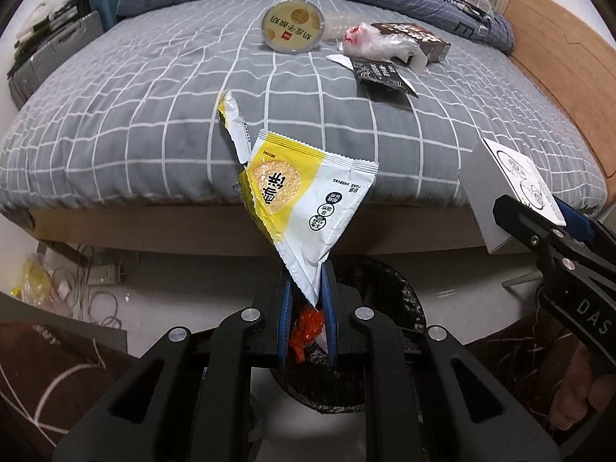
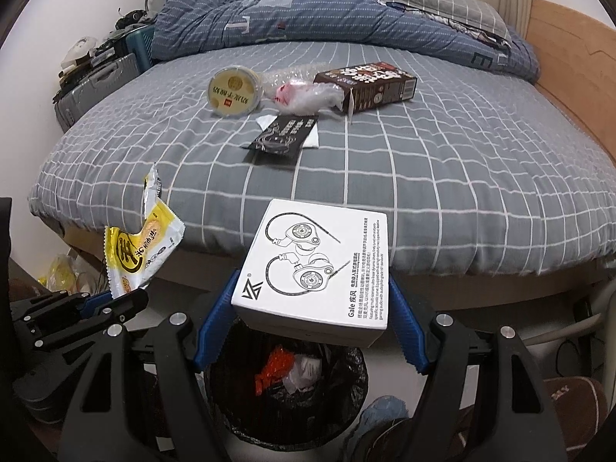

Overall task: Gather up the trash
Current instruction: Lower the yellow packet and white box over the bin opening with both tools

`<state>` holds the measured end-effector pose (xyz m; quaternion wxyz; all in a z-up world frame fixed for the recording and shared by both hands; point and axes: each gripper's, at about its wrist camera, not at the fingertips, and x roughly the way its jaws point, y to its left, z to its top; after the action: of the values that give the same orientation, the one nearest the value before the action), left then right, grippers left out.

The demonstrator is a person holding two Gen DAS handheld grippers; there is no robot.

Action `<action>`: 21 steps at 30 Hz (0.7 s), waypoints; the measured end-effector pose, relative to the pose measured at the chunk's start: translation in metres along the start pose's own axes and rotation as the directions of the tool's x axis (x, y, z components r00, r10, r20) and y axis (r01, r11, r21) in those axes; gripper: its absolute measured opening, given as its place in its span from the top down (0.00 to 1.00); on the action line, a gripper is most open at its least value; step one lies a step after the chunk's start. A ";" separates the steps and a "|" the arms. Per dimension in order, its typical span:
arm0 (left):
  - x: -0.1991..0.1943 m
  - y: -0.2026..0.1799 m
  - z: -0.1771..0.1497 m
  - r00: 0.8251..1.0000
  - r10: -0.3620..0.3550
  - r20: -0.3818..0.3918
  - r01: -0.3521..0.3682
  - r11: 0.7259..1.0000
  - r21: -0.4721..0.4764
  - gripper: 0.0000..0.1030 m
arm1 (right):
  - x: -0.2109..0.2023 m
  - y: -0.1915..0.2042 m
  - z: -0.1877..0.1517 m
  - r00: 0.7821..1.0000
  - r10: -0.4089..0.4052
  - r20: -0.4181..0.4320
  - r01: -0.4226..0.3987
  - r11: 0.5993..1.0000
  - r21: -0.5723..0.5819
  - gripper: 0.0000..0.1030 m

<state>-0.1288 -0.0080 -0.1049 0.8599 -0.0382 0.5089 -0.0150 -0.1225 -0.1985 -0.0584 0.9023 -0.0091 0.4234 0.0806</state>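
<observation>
Trash in both grippers, above bin. Left gripper clamped tight on corner of yellow-white snack wrapper, torn strip sticking up. Right gripper spread wide, blue pads gripping sides of white earphone box. Black-lined bin directly below both, orange scrap inside. More litter on grey checked bed: yogurt cup, brown carton, black sachet.

Both wrist views look steeply down along their jaws, close above the black-lined bin at lower centre, facing the bed — which fills each upper half. Each view catches the other gripper at its side edge.
</observation>
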 end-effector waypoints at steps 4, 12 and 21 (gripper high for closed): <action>-0.003 0.002 -0.011 1.000 -0.001 -0.012 0.001 1.000 -0.014 0.86 | -0.001 0.001 -0.009 1.000 0.003 -0.017 -0.003 1.000 0.000 0.32; -0.014 -0.001 -0.028 0.999 0.000 -0.040 0.000 1.000 -0.021 0.86 | -0.007 0.009 -0.028 0.999 -0.001 -0.050 0.000 1.000 -0.020 0.32; -0.007 -0.003 -0.048 0.993 -0.022 -0.118 0.018 0.999 -0.034 0.86 | -0.008 0.013 -0.049 0.993 0.029 -0.112 -0.029 1.000 -0.003 0.32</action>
<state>-0.1741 -0.0127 -0.1219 0.8272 -0.0564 0.5587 -0.0173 -0.1670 -0.1908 -0.0837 0.8759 -0.0094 0.4731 0.0941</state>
